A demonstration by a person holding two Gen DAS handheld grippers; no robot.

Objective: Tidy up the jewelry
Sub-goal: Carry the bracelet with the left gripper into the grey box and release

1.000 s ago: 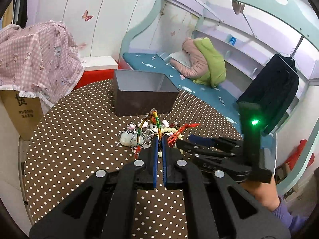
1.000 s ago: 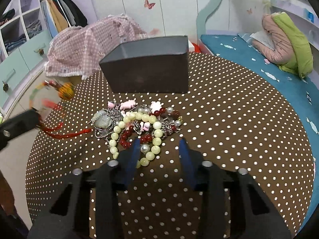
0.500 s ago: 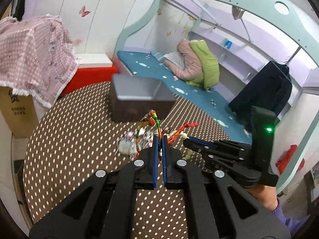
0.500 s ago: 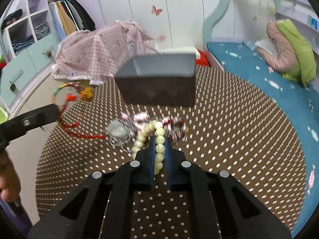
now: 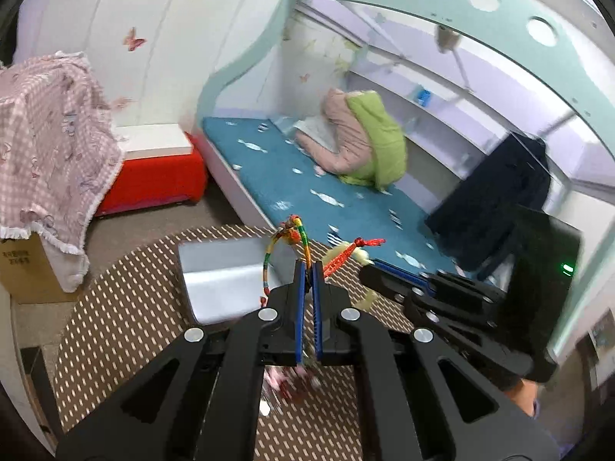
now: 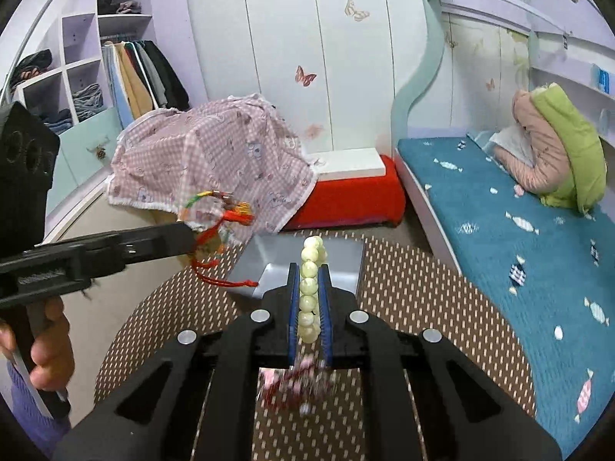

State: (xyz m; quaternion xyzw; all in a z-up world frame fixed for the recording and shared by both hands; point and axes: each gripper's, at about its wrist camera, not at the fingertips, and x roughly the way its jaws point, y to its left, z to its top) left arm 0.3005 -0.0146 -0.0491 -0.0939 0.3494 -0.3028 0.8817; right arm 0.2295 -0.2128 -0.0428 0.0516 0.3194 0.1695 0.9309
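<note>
Item 1: pale-green bead bracelet, pinched betw. blue pads of right tongs, which just closed onto it; strand runs lengthwise along the fingers, beads poking past the tips.
Item 2: multicolour cord bracelet w/ red tassel, clamped in left tongs, fully shut; loop stands above tips, tassel trailing right.
Item 3: grey open-top box, on polka-dot surface. Lies directly ahead of & below both tongs; right tongs look nearer, bead strand lined up w/ the opening.
Item 4: leftover jewelry pile, blurred, on surface under the tongs.
Next, prob.: carry fwd, let go over box.
</note>
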